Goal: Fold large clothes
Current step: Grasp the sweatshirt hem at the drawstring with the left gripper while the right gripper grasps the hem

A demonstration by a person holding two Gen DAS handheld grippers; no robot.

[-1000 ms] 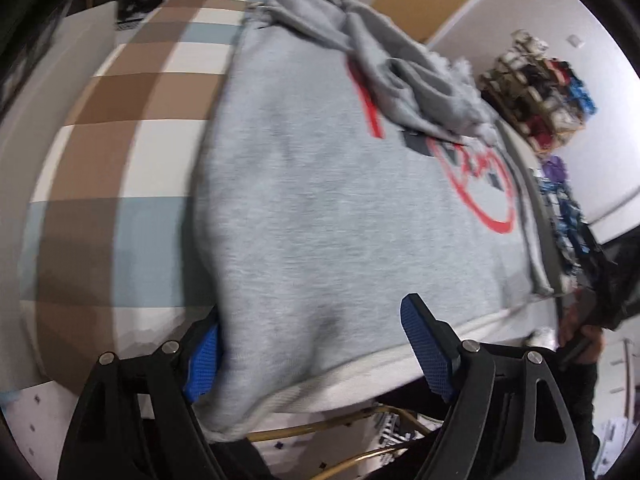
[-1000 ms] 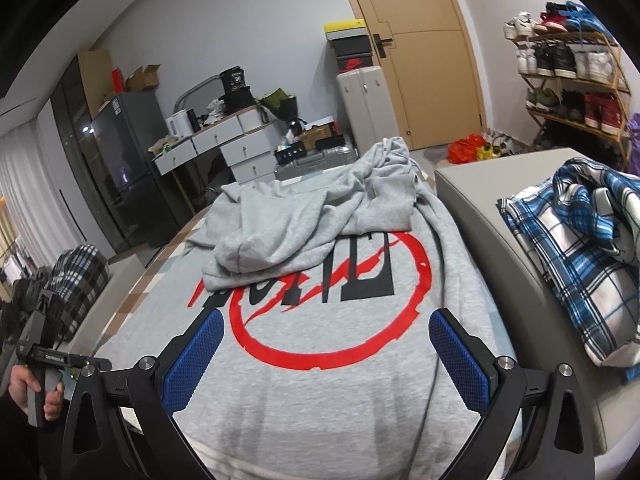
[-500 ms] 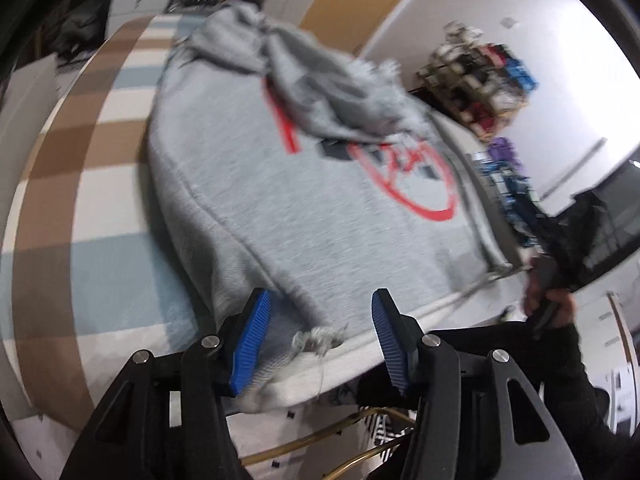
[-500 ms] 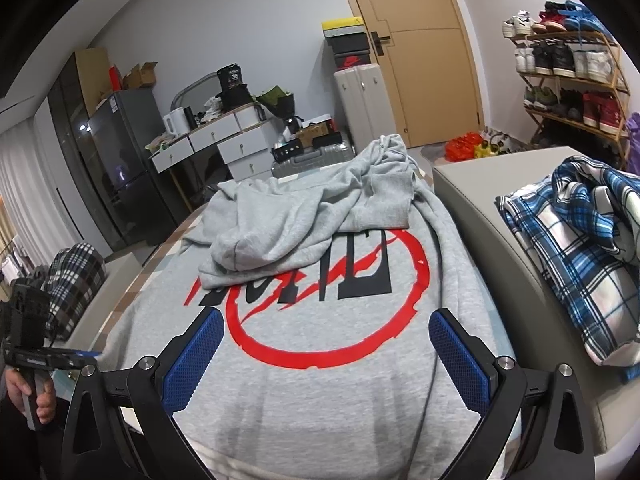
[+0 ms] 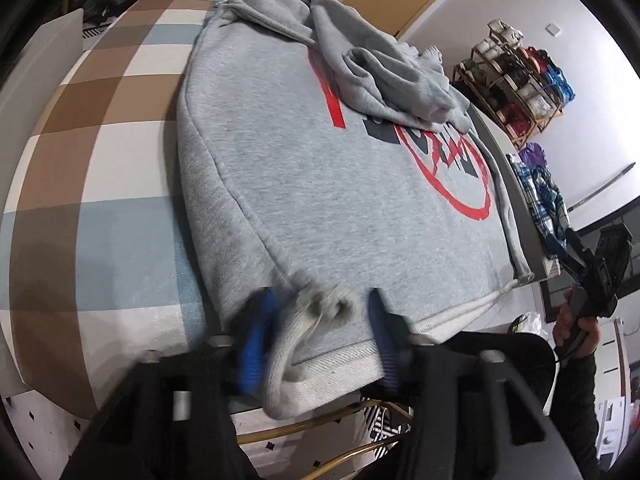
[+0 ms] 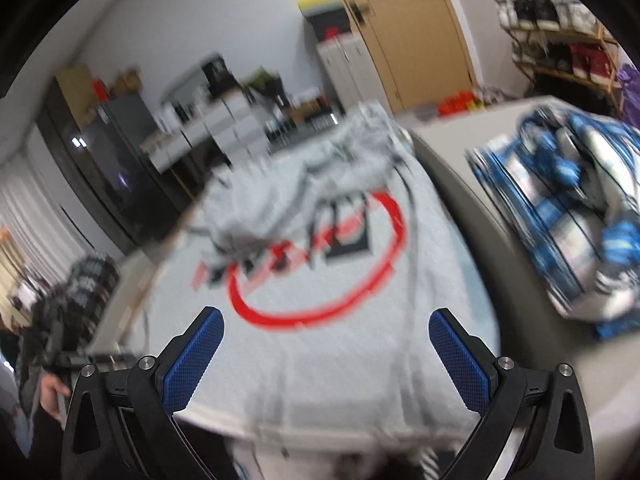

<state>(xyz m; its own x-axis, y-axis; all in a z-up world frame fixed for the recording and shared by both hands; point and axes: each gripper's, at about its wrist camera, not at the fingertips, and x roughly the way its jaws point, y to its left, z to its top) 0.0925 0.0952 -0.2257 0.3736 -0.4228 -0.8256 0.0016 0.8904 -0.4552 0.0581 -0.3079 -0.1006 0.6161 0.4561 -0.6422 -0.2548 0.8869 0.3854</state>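
Shoe rack point(image 5: 516, 64) (full), fridge point(image 6: 108, 152), door point(image 6: 404, 28).

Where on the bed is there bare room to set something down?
Free: the checked bedcover, from the grey sweatshirt out to the bed's edge. Crowded: the sweatshirt's far end, under its bunched sleeves, and the plaid shirt heaped beyond its other side.

White walls, tan door point(image 6: 412, 28), shoe rack point(image 5: 520, 76), black fridge point(image 6: 108, 152).

Grey sweatshirt point(image 5: 320, 184) flat, hem seemingly bunched
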